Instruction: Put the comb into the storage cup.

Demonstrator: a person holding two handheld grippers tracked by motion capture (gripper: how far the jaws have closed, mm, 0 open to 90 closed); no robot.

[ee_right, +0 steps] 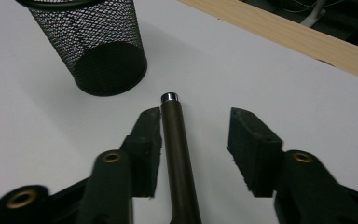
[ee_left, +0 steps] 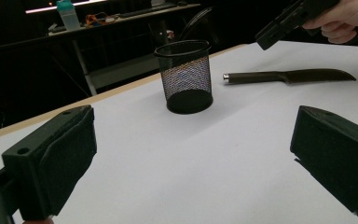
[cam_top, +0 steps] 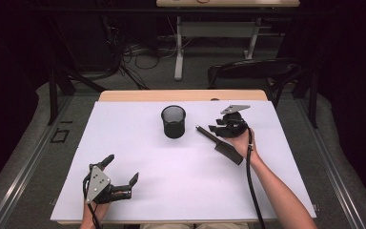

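A black mesh cup (cam_top: 173, 121) stands upright on the white table sheet (cam_top: 171, 176), back of centre. To its right lies a dark knife (cam_top: 220, 144), its handle end pointing at the cup. My right gripper (cam_top: 215, 129) is open and low over that handle. In the right gripper view the handle (ee_right: 177, 149) lies between the jaws, hard against the left one, with a gap to the right one (ee_right: 195, 122). The cup (ee_right: 91, 46) is just beyond. My left gripper (cam_top: 122, 170) rests open at the front left, nothing between its jaws (ee_left: 191, 154), facing the cup (ee_left: 186, 77) and knife (ee_left: 289, 76).
The table's wooden back edge (cam_top: 181, 95) runs behind the sheet. A dark chair (cam_top: 255, 71) and a desk frame (cam_top: 178, 47) with floor cables stand beyond it. A bottle (ee_left: 68, 14) sits on a far desk.
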